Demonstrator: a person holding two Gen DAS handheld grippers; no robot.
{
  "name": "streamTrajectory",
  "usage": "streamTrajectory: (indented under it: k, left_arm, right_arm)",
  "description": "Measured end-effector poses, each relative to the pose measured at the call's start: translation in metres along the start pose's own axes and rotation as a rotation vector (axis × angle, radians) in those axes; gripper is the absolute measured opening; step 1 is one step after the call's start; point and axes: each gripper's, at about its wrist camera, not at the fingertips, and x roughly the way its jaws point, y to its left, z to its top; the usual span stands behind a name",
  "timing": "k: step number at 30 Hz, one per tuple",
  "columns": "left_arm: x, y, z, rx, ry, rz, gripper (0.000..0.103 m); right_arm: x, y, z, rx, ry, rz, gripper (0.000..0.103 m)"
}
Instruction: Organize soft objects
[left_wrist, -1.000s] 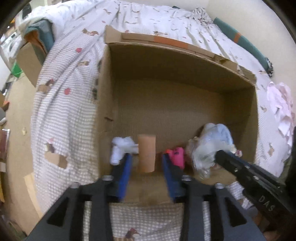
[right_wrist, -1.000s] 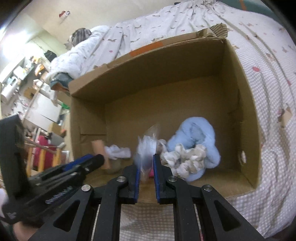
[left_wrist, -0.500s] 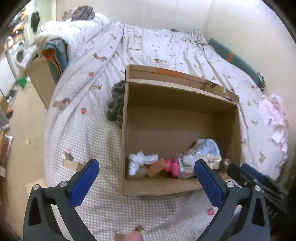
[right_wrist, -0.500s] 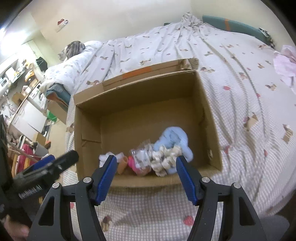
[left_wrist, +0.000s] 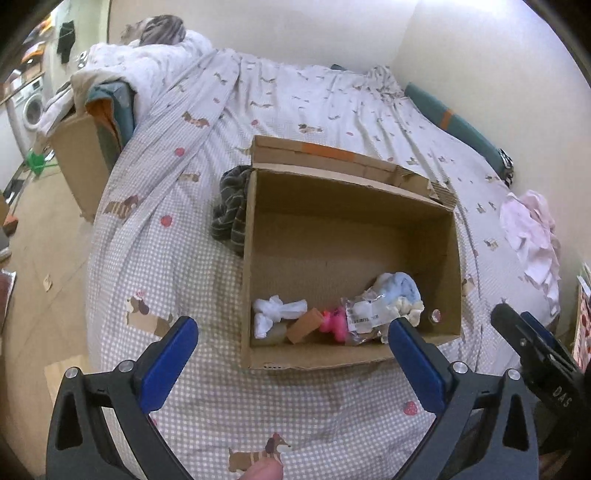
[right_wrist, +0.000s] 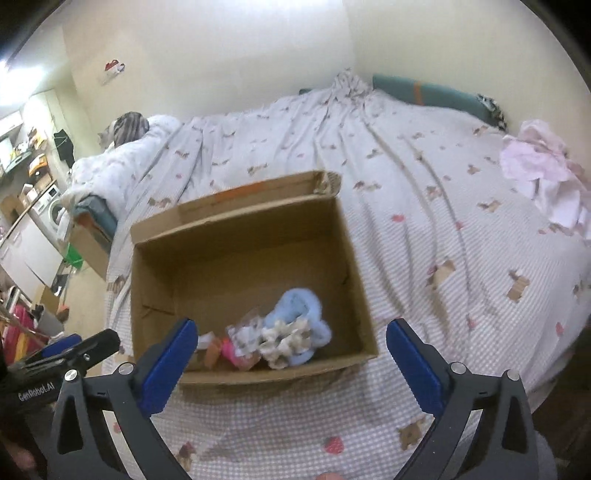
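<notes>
Cardboard box (left_wrist: 255, 236) sits open on the bed w/ a checked dog-print cover (left_wrist: 159, 258), flaps folded out at the far side, orange tape strip on the back flap. All soft items lie bunched along the box's near wall: white knotted cloth (left_wrist: 277, 312) at left, a tan cardboard tube (left_wrist: 304, 325) tipped on its side just beside it, then a bright pink soft toy (left_wrist: 334, 325), a crinkly clear plastic packet w/ a white label (left_wrist: 364, 317), and a fluffy light-blue plush (right_wrist: 301, 308) w/ a cream knitted bit (right_wrist: 282, 338) against it at right. Rest of box floor is bare. Left gripper (left_wrist: 293, 349) hovers above the near edge of the box, blue pads wide apart, holding nothing. Right gripper (right_wrist: 291, 350) likewise spread wide & empty, above the same near edge. Outside the box: a dark striped garment (left_wrist: 231, 210) touching its left wall, and a pale pink cloth pile (right_wrist: 543, 177) well apart near the bed's far right side.
</notes>
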Motion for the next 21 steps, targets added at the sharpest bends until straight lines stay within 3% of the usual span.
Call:
streamTrajectory:
  k: [4, 12, 17, 21]
  left_arm:
    - [-0.003, -0.005, -0.001, -0.019, -0.018, -0.023, 0.103]
    - [-0.01, -0.027, -0.019, 0.013, -0.058, -0.004, 0.103]
    - [-0.007, -0.048, -0.028, 0.11, -0.083, 0.06, 0.103]
    - [-0.018, -0.046, -0.029, 0.08, -0.122, 0.088, 0.103]
  right_arm:
    - [-0.005, -0.005, 0.001, -0.056, -0.006, -0.024, 0.103]
    - [-0.021, -0.025, 0.001, -0.117, 0.028, 0.043, 0.103]
    - [-0.012, -0.029, 0.0, -0.184, 0.041, 0.069, 0.103]
    - [0.0, -0.024, -0.008, -0.231, 0.038, 0.082, 0.103]
